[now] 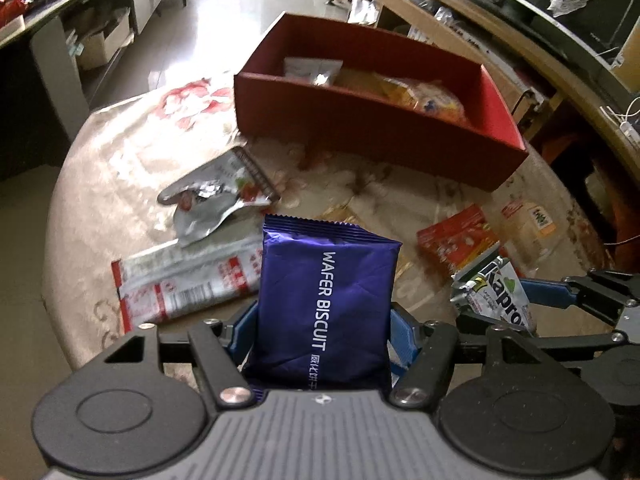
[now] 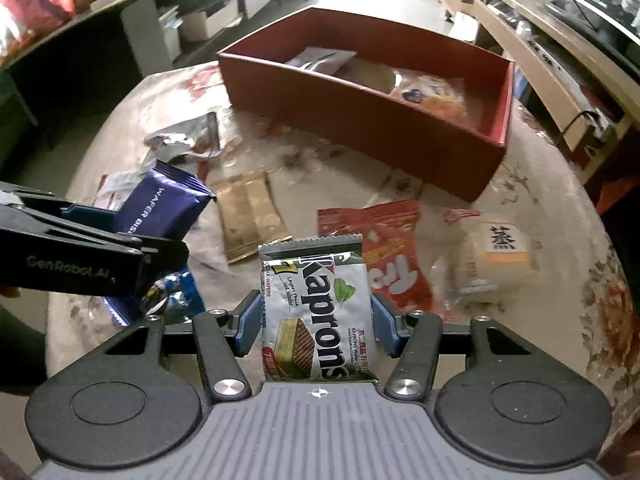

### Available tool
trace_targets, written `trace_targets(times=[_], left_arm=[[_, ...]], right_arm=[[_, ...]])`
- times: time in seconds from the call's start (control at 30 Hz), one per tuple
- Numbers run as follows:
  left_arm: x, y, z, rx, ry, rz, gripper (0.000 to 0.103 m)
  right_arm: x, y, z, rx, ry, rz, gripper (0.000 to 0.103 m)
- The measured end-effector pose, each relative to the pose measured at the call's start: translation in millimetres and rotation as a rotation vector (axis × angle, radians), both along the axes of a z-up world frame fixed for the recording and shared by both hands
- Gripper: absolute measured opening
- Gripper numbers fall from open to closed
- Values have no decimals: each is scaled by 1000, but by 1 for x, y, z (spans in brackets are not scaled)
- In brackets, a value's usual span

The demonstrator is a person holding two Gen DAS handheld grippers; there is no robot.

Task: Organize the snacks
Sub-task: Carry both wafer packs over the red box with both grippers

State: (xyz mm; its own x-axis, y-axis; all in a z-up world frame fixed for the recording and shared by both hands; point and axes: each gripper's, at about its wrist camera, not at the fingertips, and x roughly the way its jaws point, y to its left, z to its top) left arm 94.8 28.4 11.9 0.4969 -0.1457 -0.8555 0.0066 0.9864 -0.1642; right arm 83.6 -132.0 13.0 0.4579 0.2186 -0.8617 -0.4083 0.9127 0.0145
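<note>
My left gripper (image 1: pixel 324 320) is shut on a purple wafer biscuit pack (image 1: pixel 326 300), held upright above the table; it also shows in the right wrist view (image 2: pixel 160 208). My right gripper (image 2: pixel 316 320) is shut on a white and green Kaprons wafer pack (image 2: pixel 320 312), also seen at the right of the left wrist view (image 1: pixel 494 300). A red box (image 1: pixel 376 132) stands at the far side of the table with several snack packs inside; it shows in the right wrist view too (image 2: pixel 360 116). Both grippers are side by side, short of the box.
Loose snacks lie on the floral tablecloth: a silver torn pouch (image 1: pixel 216 196), a red and white long pack (image 1: pixel 184 280), a brown pack (image 2: pixel 248 216), a red bag (image 2: pixel 384 256), a clear wrapped cake (image 2: pixel 492 260), a blue wrapper (image 2: pixel 176 296). Shelves and cabinets surround the table.
</note>
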Motion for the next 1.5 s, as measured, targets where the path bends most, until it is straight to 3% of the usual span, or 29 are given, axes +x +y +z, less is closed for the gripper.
trace_targets(times=[0.93,1.5], left_arm=[[91,-30,50,8,-174,6,70],[185,-46,37,56,-184,64,70]], right_arm=[[74,-16,44,80,-142,-137,65],[160,-37,33,74,-147,-273,65]])
